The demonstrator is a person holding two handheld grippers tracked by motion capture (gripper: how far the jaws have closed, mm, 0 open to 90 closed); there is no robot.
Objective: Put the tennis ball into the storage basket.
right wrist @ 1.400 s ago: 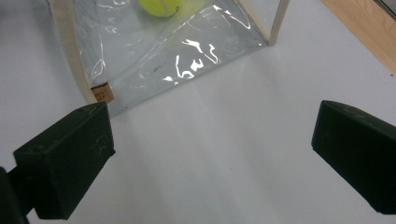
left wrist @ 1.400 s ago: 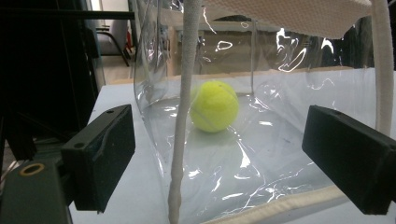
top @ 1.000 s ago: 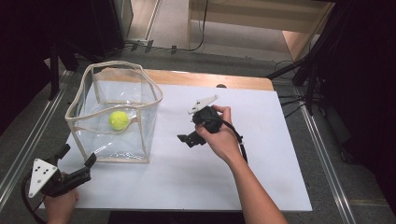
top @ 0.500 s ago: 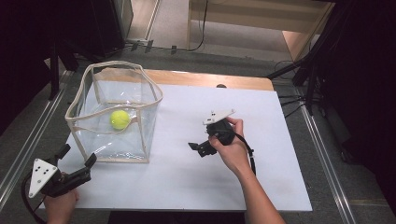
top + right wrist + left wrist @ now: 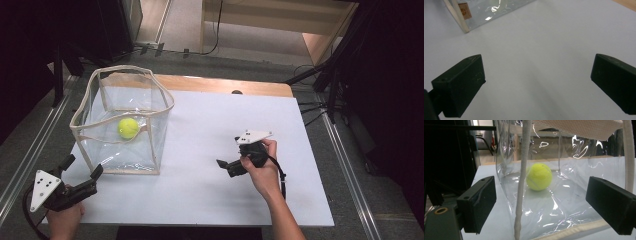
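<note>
A yellow-green tennis ball [image 5: 128,128] lies on the floor of a clear plastic box [image 5: 156,131] with cream fabric edging, standing at the table's left. Through the box's near wall the left gripper view looks at the tennis ball [image 5: 539,176]. My left gripper [image 5: 82,171] sits at the table's front left corner, just short of the box, open with nothing between its jaws. My right gripper [image 5: 224,168] hovers over the bare white tabletop right of the box. It is open and empty, pointing left toward the box corner [image 5: 461,18].
The white table top [image 5: 210,200] spreads wide to the right and front of the box. A wooden strip [image 5: 220,85] runs along its far edge. Metal rails [image 5: 345,170] flank the table, and cables [image 5: 310,107] lie at the far right.
My right gripper has drawn back from beside the box toward the table's middle front, to the right and nearer the person. The left gripper and the ball stay put.
</note>
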